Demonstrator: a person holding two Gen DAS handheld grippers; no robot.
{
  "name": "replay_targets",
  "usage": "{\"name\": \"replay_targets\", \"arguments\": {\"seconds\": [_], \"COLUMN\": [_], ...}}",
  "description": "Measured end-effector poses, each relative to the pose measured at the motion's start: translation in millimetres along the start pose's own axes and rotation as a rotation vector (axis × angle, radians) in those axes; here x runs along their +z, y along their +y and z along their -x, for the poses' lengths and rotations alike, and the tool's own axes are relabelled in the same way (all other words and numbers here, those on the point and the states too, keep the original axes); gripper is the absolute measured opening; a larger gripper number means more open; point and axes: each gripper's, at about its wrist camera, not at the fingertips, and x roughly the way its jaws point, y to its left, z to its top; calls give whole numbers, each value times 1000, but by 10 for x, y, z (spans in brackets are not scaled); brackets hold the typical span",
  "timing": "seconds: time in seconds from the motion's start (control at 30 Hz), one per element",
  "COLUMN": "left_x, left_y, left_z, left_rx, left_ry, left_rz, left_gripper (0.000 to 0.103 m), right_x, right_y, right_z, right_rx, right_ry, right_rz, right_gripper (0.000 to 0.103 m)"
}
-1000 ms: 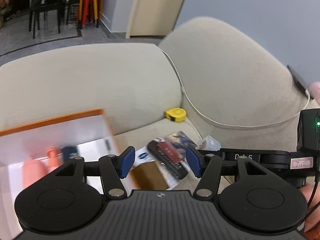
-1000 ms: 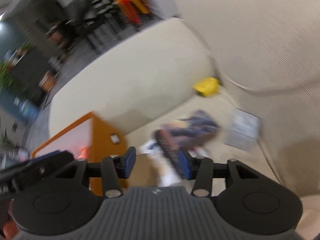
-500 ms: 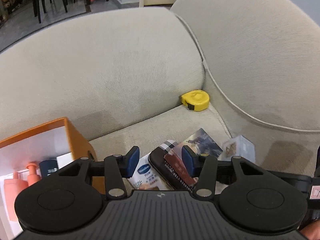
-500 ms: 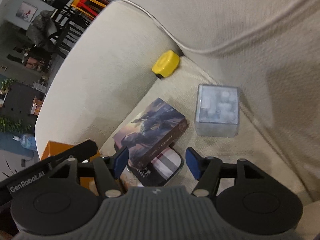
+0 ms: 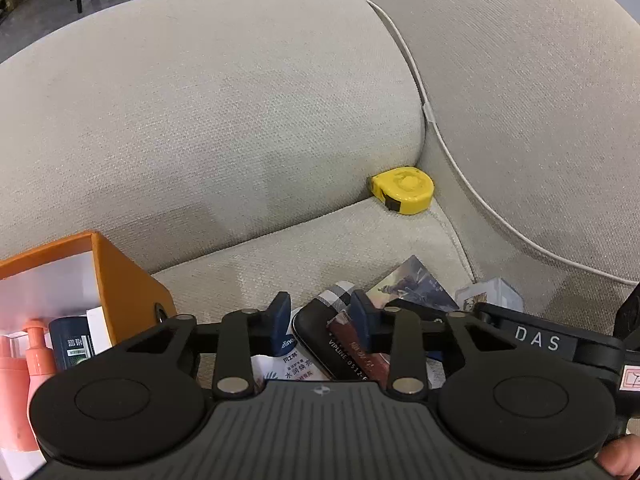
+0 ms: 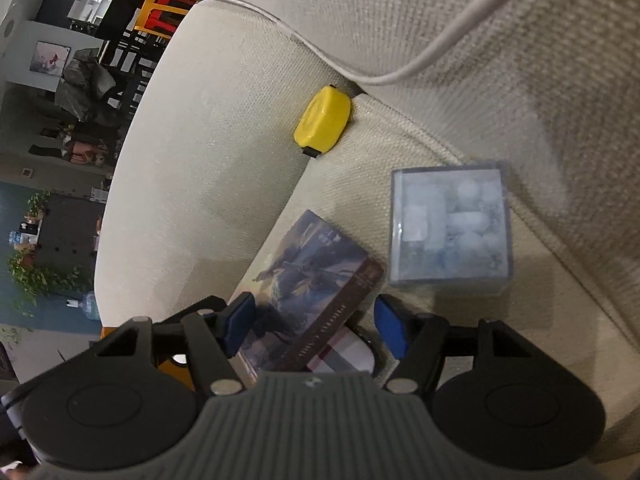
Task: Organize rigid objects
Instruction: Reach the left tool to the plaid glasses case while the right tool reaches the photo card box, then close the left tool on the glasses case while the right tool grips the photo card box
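Loose items lie on a beige sofa seat. My left gripper (image 5: 320, 318) is open, its jaws just above a black plaid-ended case (image 5: 320, 332) and a white leaflet (image 5: 286, 364). My right gripper (image 6: 316, 326) is open, its jaws either side of a picture-covered box (image 6: 308, 276) that rests on the plaid case (image 6: 344, 354). A clear plastic cube (image 6: 450, 226) sits right of the box; it also shows in the left wrist view (image 5: 490, 294). A yellow tape measure (image 5: 404, 189) lies in the sofa corner, also in the right wrist view (image 6: 323, 122).
An orange open box (image 5: 120, 280) stands at the left with coral pump bottles (image 5: 36, 352) and a dark blue container (image 5: 74, 342) inside. The sofa armrest (image 5: 200, 100) and back cushion (image 5: 540, 100) wall in the seat. The right tool's arm (image 5: 536, 340) crosses in front.
Both grippers have moved forward and down toward the pile. The left jaws have narrowed a little. The right view has tilted down over the picture box and cube.
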Motion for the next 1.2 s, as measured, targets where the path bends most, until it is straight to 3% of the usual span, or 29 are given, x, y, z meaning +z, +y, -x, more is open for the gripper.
{"name": "replay_targets", "arguments": {"seconds": [0.23, 0.4, 0.53, 0.67, 0.87, 0.97, 1.2], "left_x": [-17, -5, -11, -45, -89, -101, -136], "left_y": [-78, -102, -73, -46, -146, -182, -167], "left_z": [-28, 88, 162, 178, 71, -54, -292], "left_rx": [5, 21, 34, 7, 5, 6, 57], "left_ry": [0, -17, -22, 0, 63, 95, 135], "left_rz": [-21, -20, 21, 77, 82, 89, 89], "left_gripper": [40, 41, 48, 57, 71, 71, 72], "right_x": [-25, -45, -36, -45, -70, -93, -52], "right_y": [38, 158, 198, 265, 396, 459, 346], "right_z": [73, 209, 410, 596, 829, 839, 534], "right_rx": [25, 46, 44, -24, -90, -148, -136], "right_ry": [-42, -116, -191, -219, -220, -206, -121], "right_rz": [35, 128, 180, 274, 415, 517, 505], "right_gripper": [42, 33, 24, 21, 21, 21, 21]}}
